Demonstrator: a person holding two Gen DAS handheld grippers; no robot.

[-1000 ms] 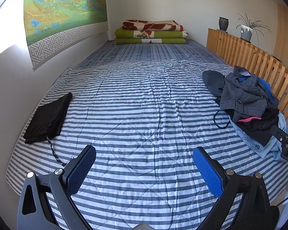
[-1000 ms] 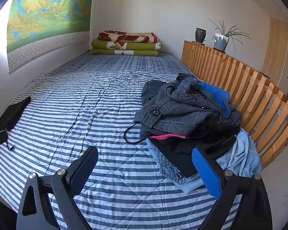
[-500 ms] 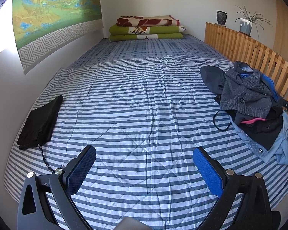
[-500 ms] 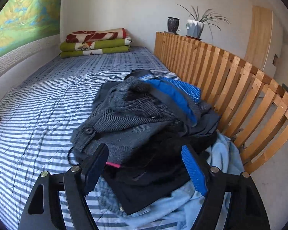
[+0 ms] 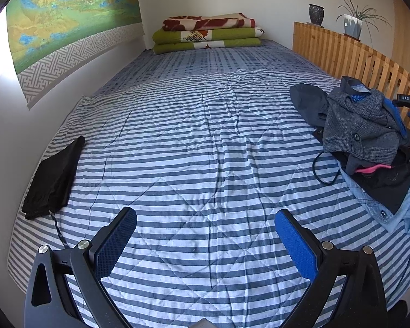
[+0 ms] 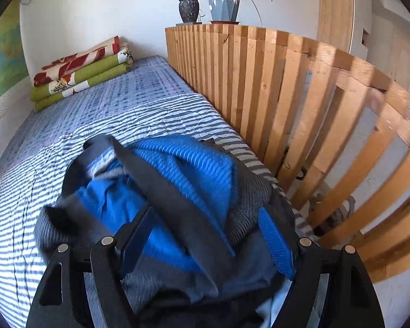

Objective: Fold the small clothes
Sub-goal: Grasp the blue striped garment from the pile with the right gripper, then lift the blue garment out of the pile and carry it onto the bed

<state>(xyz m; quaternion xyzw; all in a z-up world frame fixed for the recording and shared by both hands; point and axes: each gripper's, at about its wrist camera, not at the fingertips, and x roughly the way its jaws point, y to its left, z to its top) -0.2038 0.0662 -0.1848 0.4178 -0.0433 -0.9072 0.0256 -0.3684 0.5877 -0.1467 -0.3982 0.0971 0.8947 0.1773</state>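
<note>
Motion belongs to the right gripper: a second ago it was looking across the bed from well back, and now it is pressing down over the heaped pile of small clothes, its blue-padded jaws spread wide and straddling the top of the heap without closing on anything. Between them is lying the ribbed bright-blue knit garment with a dark grey collar strip crossing it, wrapped in the speckled grey tweed buttoned jacket. That is reading as the start of a pick: the top garment is about to be taken, though the jaws are not yet gripping it.

The left gripper is hardly shifting; it is hovering over the bare middle of the bed, jaws wide apart and holding nothing, likely waiting where a garment will be spread.

The pile is sitting at the right edge of the blue-and-white striped quilted bedspread, just beside the slatted wooden rail. A flat folded black garment is lying near the left edge, well apart from the pile. Folded green and red-patterned blankets are stacked at the far end against the white wall, a green landscape wall hanging is running along the left, and a dark vase and a potted plant in a white faceted pot are standing on the rail's top.
</note>
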